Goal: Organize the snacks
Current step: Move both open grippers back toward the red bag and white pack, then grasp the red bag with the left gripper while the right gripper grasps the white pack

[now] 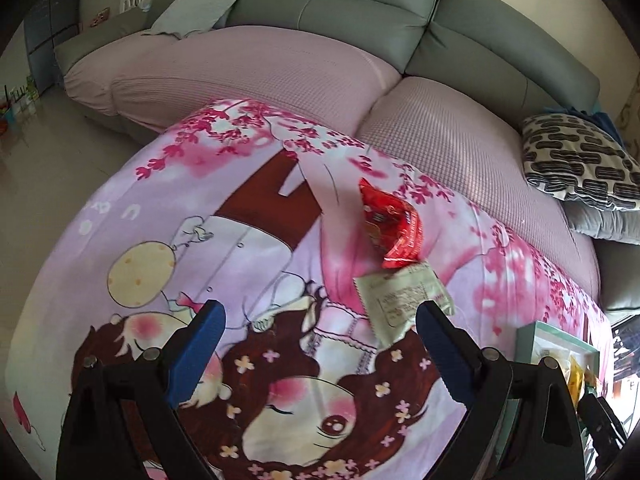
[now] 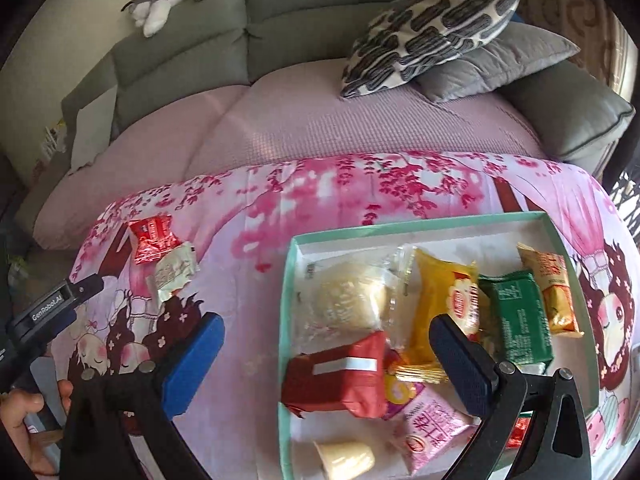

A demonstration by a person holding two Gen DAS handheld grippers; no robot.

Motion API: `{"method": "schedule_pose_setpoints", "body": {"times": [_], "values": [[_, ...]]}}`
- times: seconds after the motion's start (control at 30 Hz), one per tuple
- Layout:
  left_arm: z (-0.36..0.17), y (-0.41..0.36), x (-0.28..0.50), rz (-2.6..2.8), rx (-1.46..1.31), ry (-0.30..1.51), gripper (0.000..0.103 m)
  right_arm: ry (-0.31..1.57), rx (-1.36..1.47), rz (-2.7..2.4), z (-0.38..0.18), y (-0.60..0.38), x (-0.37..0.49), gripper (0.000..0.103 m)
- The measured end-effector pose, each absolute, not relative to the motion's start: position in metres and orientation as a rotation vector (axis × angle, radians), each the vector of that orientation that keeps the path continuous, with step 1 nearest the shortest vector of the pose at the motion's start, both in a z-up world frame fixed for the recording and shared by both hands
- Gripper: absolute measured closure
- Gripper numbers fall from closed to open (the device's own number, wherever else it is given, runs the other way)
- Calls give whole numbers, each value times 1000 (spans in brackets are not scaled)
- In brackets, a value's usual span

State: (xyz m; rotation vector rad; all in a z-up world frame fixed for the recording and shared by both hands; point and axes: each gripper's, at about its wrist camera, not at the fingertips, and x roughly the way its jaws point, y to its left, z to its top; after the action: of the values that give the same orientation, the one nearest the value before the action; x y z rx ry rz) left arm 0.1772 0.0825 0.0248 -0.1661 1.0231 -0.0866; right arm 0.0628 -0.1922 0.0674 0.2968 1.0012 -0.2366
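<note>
Two snacks left out on the worktop: a red pack [image 1: 390, 226] and a pale pack [image 1: 404, 300], touching, the red one at 12 o'clock of the pale one. Everything else is already in the box [image 2: 286, 312].

Left claw [image 1: 320, 334] is wide open with nothing in it, hanging just short of the pale pack, which sits off toward my right finger [image 1: 444, 350]. Right claw [image 2: 326, 350] is wide open and empty too, parked over the box's left wall.

I reckon the move is the pale pack first, since it's nearest. I'd shift the left claw toward 2 o'clock so the pack sits between the fingers, come down flat, and pinch across the short side. It's a crinkly wrapper on a soft cloth [image 1: 120, 220], so it could slide or I could snag fabric. I'd also watch not to drag the red one along.

Box contents: a clear-wrapped cake [image 2: 348, 296], a red brick [image 2: 340, 376], yellow pack [image 2: 440, 304], green pack [image 2: 516, 320], orange stick [image 2: 552, 288], pink pack [image 2: 432, 428] and a small cup [image 2: 344, 458]. Bare room shows along its 12 o'clock side.
</note>
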Motion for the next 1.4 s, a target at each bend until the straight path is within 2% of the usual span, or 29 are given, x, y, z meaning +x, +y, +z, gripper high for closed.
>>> {"method": "schedule_pose_setpoints", "body": {"times": [0.4, 0.8, 1.4], "values": [[13, 95, 205, -105, -179, 1060, 7, 1019, 208, -36, 30, -108, 136, 0], [4, 100, 224, -139, -194, 1086, 7, 1078, 73, 69, -15, -65, 188, 0], [9, 63, 252, -304, -200, 1106, 7, 1104, 132, -35, -40, -100, 214, 0]]}}
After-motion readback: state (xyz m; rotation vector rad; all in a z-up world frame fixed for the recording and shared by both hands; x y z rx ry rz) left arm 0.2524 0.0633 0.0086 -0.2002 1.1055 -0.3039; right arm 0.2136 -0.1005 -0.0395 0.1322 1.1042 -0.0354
